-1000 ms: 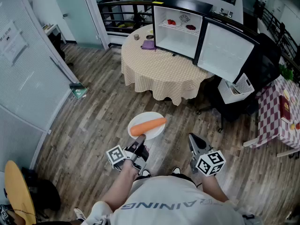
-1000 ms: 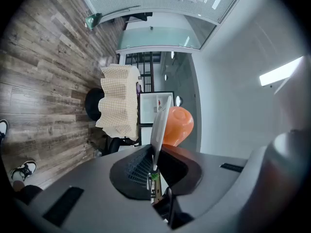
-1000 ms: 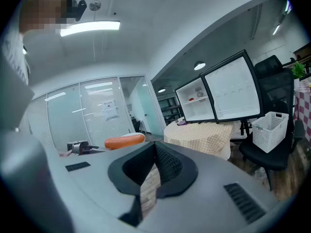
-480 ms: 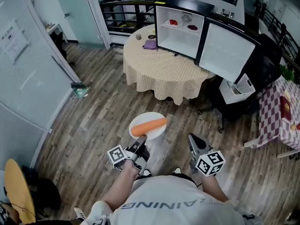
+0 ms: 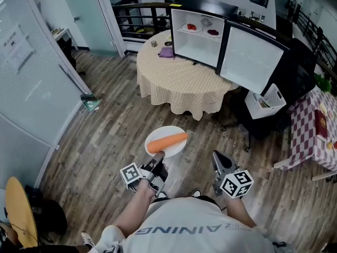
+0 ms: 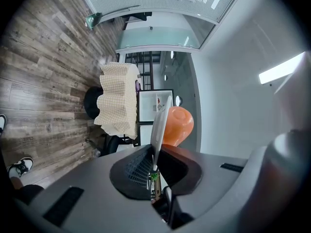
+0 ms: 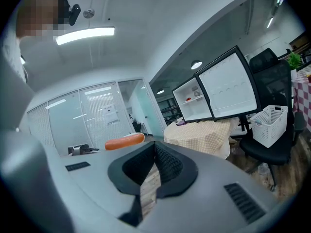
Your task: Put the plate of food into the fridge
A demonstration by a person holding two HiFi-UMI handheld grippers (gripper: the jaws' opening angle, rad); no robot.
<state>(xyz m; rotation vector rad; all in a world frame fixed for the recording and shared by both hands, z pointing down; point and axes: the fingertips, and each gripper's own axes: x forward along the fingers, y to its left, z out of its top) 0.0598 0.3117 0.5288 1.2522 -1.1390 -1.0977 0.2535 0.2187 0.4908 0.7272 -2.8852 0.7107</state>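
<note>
The left gripper (image 5: 158, 156) pinches the rim of a white plate (image 5: 169, 131) carrying a carrot (image 5: 167, 141), above the floor (image 5: 105, 141). Well ahead, the open fridge (image 5: 200, 46) on the table (image 5: 179, 80) holds what may be small red foods (image 5: 191, 26). The right gripper (image 5: 217, 157) has its jaws together, empty.

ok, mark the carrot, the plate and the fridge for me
carrot (image 5: 167, 141): head view, middle of its body.
plate (image 5: 166, 130): head view, bare surface beyond the carrot.
fridge (image 5: 199, 47): head view, back wall of open lower compartment.
</note>
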